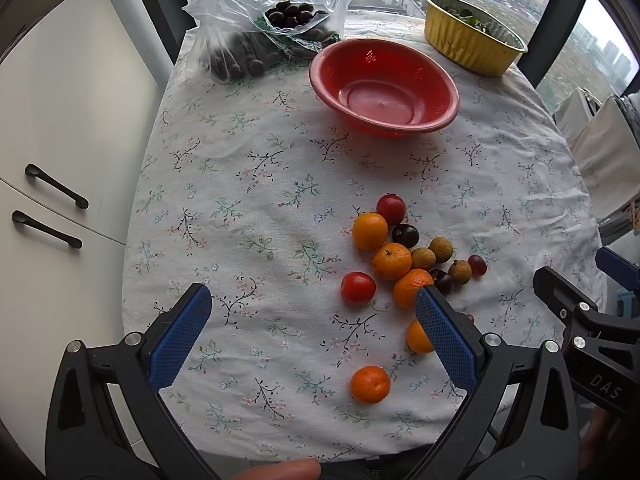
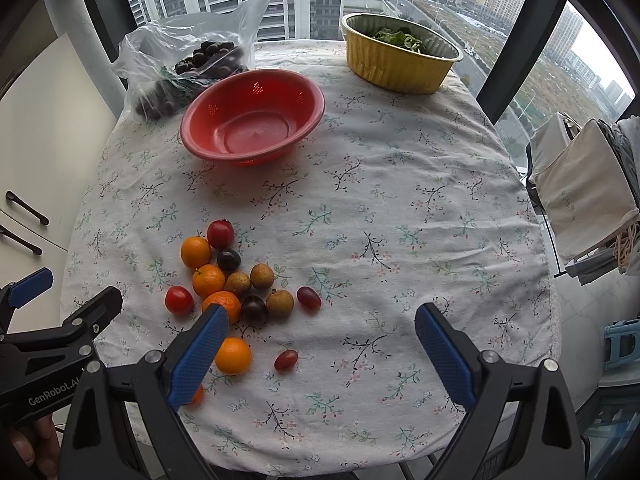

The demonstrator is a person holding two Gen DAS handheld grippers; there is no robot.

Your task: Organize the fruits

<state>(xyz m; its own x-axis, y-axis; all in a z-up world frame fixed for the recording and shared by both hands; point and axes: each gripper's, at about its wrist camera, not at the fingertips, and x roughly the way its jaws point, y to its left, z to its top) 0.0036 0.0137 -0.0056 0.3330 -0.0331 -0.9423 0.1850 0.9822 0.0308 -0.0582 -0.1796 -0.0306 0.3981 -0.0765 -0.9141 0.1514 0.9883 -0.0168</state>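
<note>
Both claws gape wide and hold nothing: the left claw [image 1: 312, 336] and right claw [image 2: 320, 344] hang low over the worktop [image 2: 400, 200]. The fruits [image 2: 224, 280] lie lower left; the red bowl [image 2: 252, 116] sits upper left.

I see the bench under a white cloth [image 2: 400, 200] printed with small green, pink and black sprigs, and on it a red colander [image 2: 252, 118] and a gold foil tray [image 2: 396, 68] holding dark green leaves. The loose fruit runs orange for the mandarins [image 2: 208, 280], red for the tomatoes [image 2: 179, 300], tan for the longans [image 2: 262, 276] and near-black for the cherries [image 2: 229, 260]. Both my tongs are black with blue dimpled pads [image 1: 444, 336].
</note>
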